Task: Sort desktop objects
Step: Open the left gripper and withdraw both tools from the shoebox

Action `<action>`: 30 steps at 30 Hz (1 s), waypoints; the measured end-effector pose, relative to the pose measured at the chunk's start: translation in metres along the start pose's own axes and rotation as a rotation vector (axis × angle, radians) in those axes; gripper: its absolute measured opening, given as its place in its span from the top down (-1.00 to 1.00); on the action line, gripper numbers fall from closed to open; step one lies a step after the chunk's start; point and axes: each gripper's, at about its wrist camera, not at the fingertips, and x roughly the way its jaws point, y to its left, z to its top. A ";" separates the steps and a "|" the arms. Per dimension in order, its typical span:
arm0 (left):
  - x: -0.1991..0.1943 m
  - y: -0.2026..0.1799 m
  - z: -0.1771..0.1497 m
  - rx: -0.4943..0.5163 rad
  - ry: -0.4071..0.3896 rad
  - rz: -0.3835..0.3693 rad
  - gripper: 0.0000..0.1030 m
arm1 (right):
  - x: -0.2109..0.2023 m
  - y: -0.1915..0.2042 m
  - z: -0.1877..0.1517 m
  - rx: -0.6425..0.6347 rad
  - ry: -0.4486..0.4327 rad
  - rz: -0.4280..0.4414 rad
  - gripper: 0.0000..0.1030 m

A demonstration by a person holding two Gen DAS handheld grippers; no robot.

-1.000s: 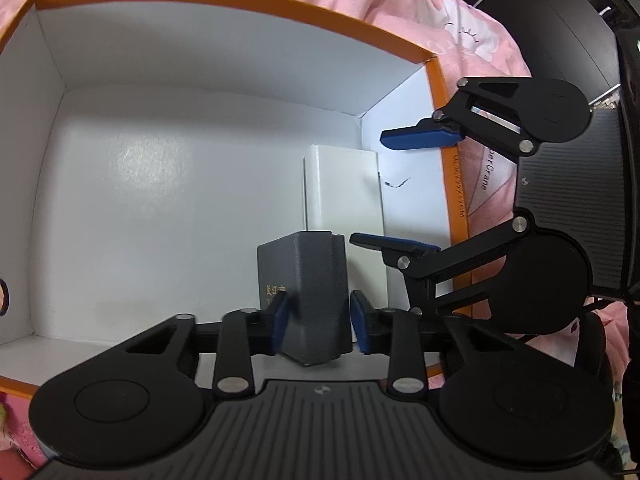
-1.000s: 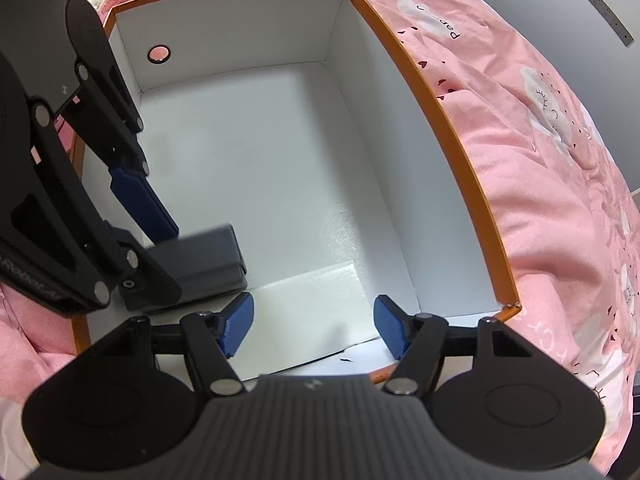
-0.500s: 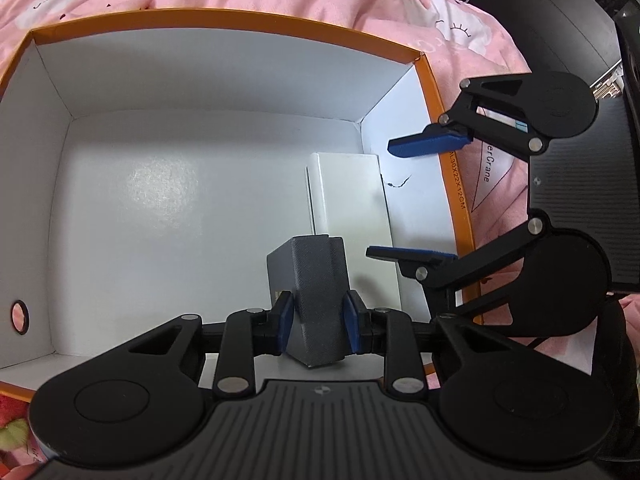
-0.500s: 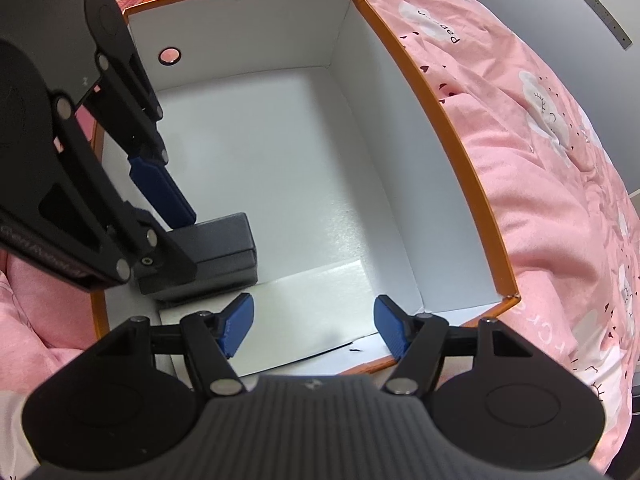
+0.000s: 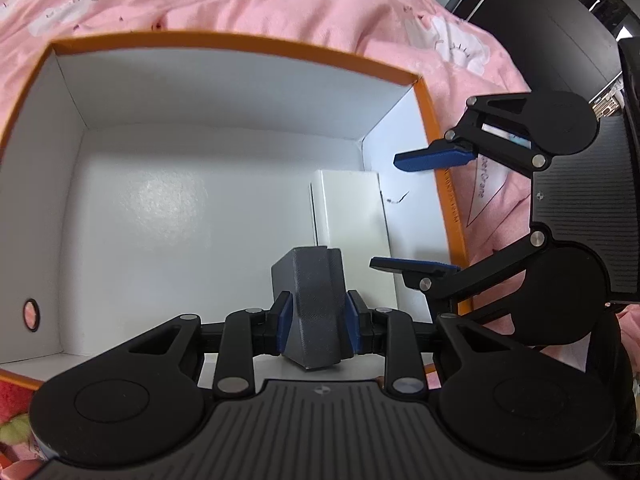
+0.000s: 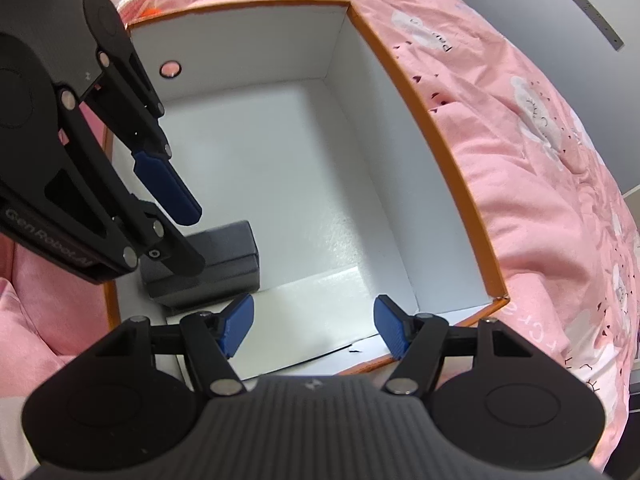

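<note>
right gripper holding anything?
No: the right gripper has its blue pads spread wide with only the white floor of the orange-rimmed box between them.

A pink bedspread [image 6: 540, 168] with white cloud prints carries 1 open orange-rimmed box [image 6: 448, 152], white inside.

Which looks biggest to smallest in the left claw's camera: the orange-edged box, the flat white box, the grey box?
1. Orange-edged box
2. Flat white box
3. Grey box, though it sits nearest the camera, so it looks enlarged.

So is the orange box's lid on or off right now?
Off. The orange box is open at the top, its white floor and walls exposed, with a grey box in the left gripper over it.
</note>
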 end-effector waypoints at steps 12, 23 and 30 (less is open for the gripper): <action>-0.082 0.002 -0.035 -0.077 -0.226 0.111 0.37 | -0.064 0.013 0.013 0.108 -0.267 -0.002 -0.34; -0.152 0.047 -0.091 -0.286 -0.303 0.371 0.37 | -0.085 0.066 0.039 0.297 -0.473 0.272 0.04; -0.167 0.092 -0.134 -0.495 -0.269 0.478 0.31 | -0.057 0.112 0.061 0.361 -0.434 0.454 0.31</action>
